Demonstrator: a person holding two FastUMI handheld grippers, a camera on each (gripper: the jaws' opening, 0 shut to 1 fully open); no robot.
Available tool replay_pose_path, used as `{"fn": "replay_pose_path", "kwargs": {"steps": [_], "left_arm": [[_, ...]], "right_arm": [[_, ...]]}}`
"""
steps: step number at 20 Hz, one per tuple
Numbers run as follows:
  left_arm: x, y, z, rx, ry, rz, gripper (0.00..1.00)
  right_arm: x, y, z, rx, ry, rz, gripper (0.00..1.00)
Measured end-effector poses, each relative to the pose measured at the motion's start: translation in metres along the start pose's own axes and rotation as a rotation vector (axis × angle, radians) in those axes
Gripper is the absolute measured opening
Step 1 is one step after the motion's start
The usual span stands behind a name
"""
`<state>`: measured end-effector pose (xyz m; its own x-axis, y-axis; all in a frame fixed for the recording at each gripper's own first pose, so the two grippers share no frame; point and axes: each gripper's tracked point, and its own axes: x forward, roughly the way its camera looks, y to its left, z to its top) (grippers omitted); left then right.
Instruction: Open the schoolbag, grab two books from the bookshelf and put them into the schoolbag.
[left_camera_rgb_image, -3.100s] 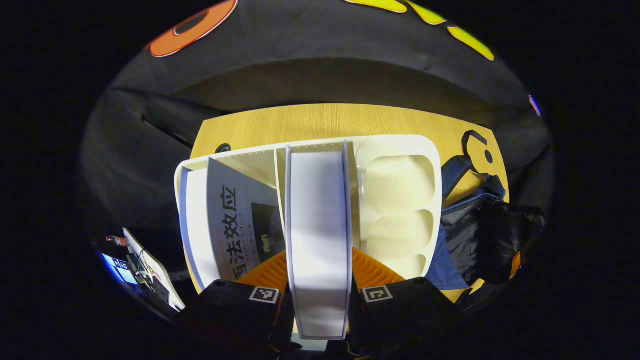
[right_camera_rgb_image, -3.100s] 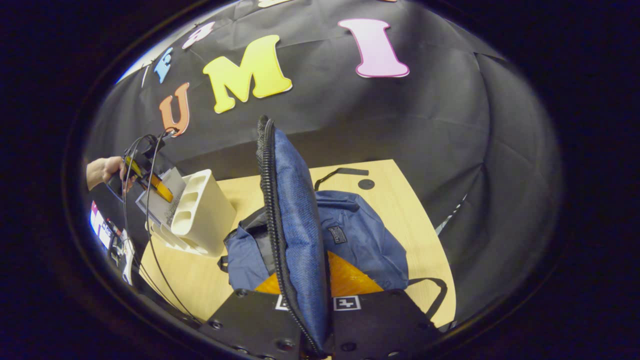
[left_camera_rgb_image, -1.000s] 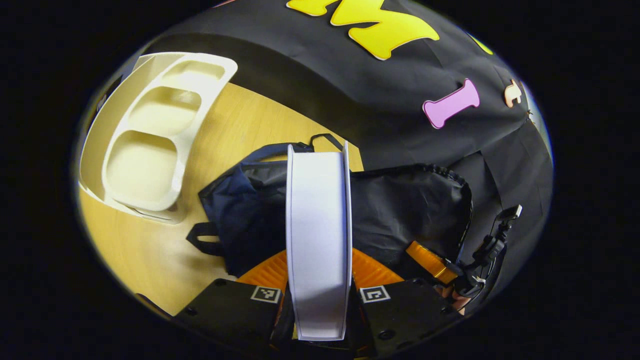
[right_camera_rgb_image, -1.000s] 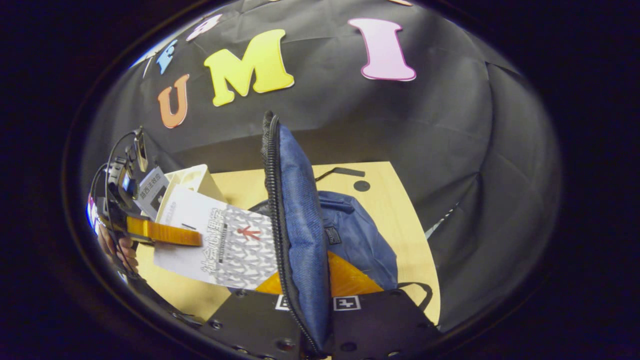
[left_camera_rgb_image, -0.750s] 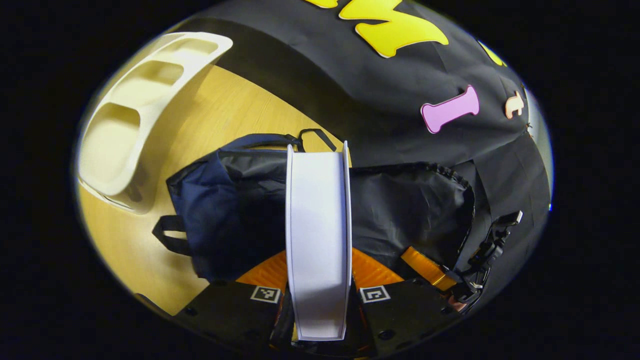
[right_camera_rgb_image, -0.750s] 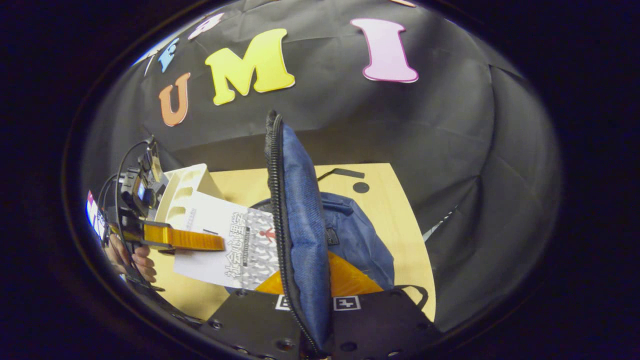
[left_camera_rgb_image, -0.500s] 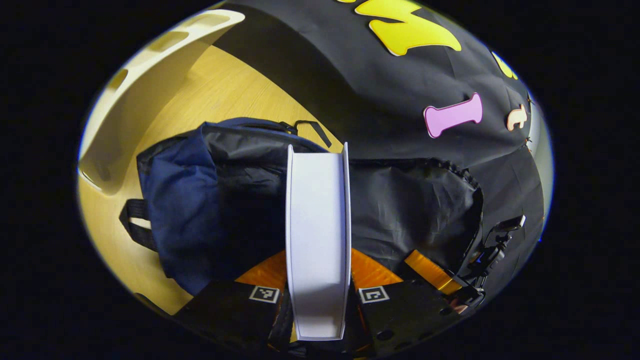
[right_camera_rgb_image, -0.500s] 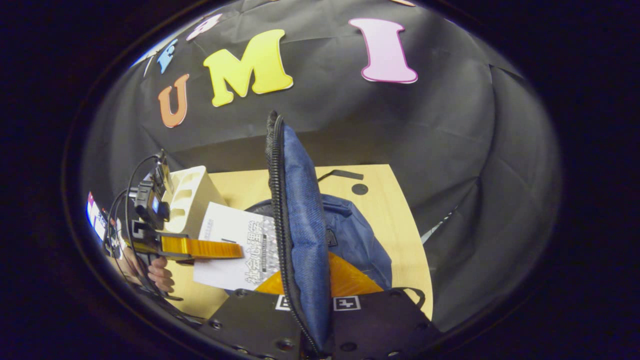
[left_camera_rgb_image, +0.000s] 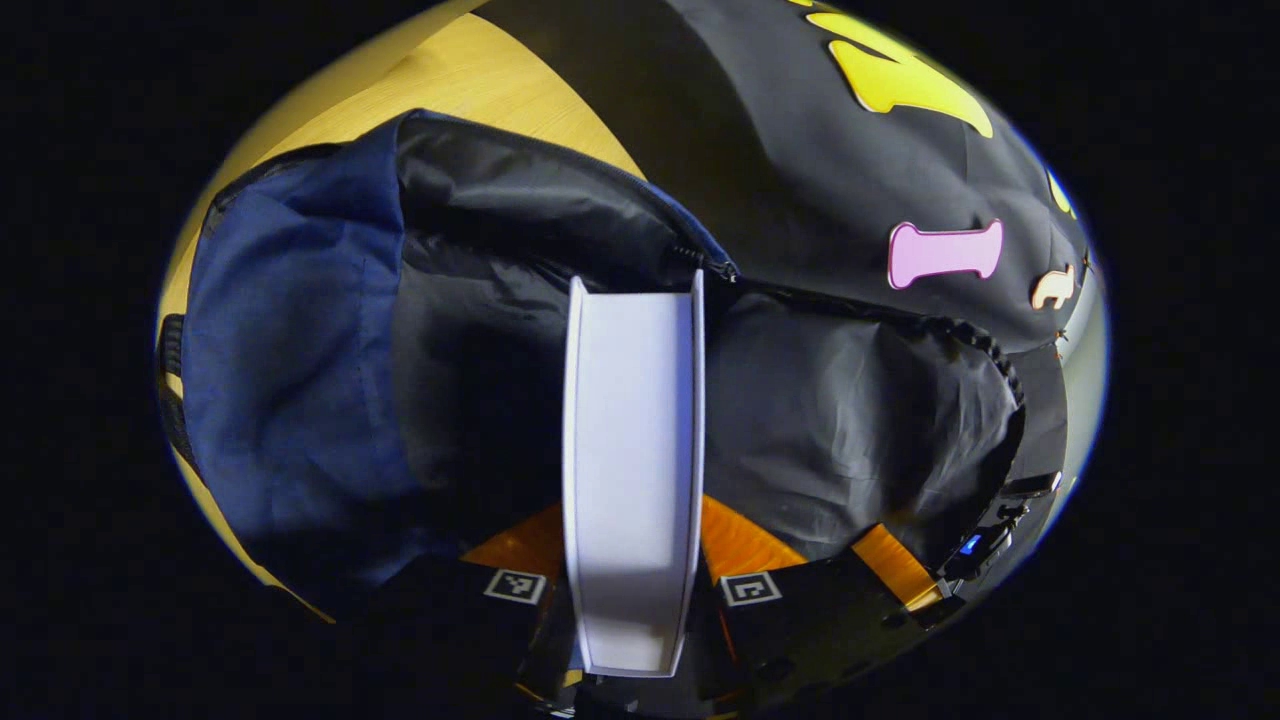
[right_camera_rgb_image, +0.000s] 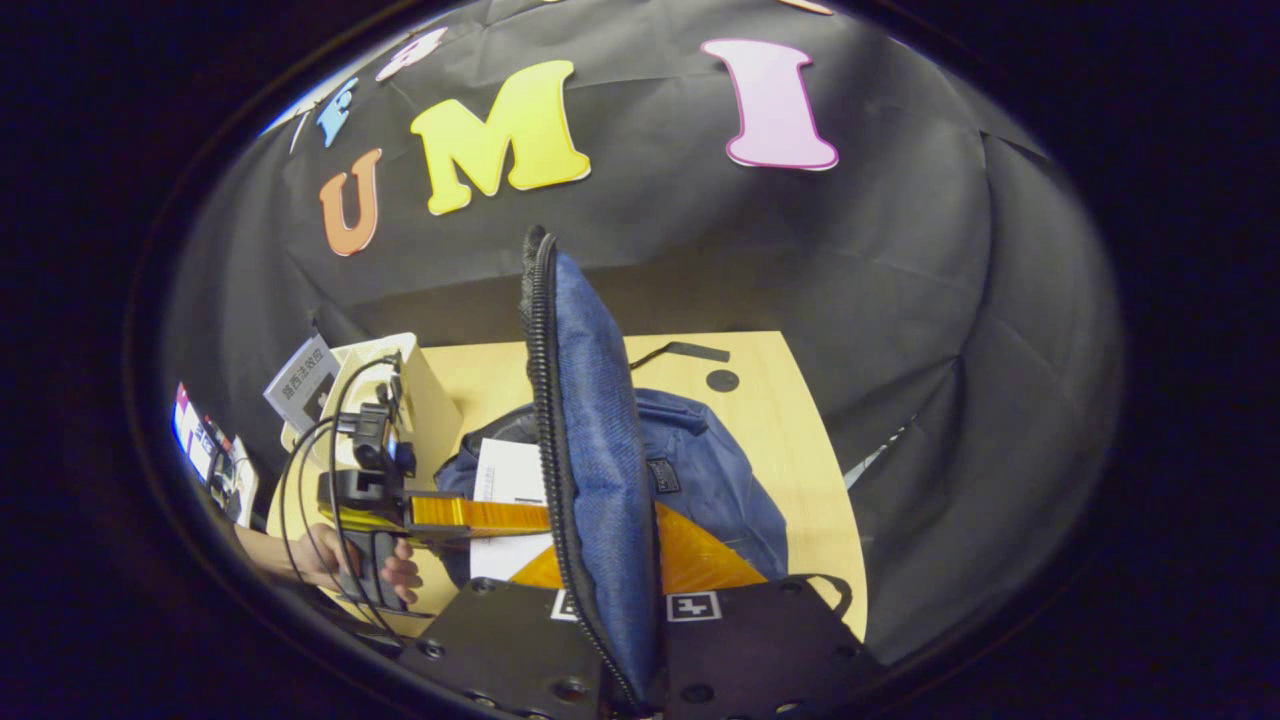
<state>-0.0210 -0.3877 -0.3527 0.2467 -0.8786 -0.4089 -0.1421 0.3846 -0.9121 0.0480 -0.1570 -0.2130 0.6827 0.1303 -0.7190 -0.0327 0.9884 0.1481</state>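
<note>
Already the schoolbag (left_camera_rgb_image: 300, 340) stands unzipped, so the opening step looks done. Nearest in the left gripper view, the left gripper (left_camera_rgb_image: 632, 585) has its fingers pinching a white book (left_camera_rgb_image: 632, 450) edge-on, one finger on each cover. The book's far end reaches over the bag's dark lining (left_camera_rgb_image: 850, 420), close to the zip track at the mouth; whether it has crossed the rim or only hovers above it I cannot tell from this angle.

In the right gripper view, the right gripper (right_camera_rgb_image: 620, 600) has its fingers pressed onto the bag's blue flap (right_camera_rgb_image: 595, 420), holding it upright with the zip teeth running along its left edge, which keeps the mouth wide. Just left of the flap, the book (right_camera_rgb_image: 505, 480) angles down toward the opening, with the left gripper (right_camera_rgb_image: 470, 513) behind it and a hand (right_camera_rgb_image: 330, 560) on its handle.

Farther back on the worktop (right_camera_rgb_image: 780, 450) stands the white bookshelf (right_camera_rgb_image: 425, 400), with another book (right_camera_rgb_image: 300, 385) leaning at its far side.

My judgement: one book is being delivered and is not yet released, and no book shows lying inside the bag. What remains is letting this one go into the bag, returning to the shelf for the other, and putting that in too.
</note>
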Motion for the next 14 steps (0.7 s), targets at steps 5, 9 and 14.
{"fn": "replay_pose_path", "kwargs": {"steps": [5, 9, 14], "left_arm": [[0.002, 0.031, -0.011, 0.052, 0.099, 0.199, 0.86], [-0.019, 0.055, -0.009, 0.056, 0.135, 0.4, 0.99], [-0.08, 0.062, 0.0, 0.229, 0.174, 0.626, 0.99]], "right_arm": [[0.001, 0.005, -0.003, -0.001, 0.003, 0.001, 0.03], [0.003, 0.01, -0.006, -0.004, 0.004, 0.0, 0.03], [0.003, 0.015, -0.007, -0.002, -0.002, 0.0, 0.04]]}}
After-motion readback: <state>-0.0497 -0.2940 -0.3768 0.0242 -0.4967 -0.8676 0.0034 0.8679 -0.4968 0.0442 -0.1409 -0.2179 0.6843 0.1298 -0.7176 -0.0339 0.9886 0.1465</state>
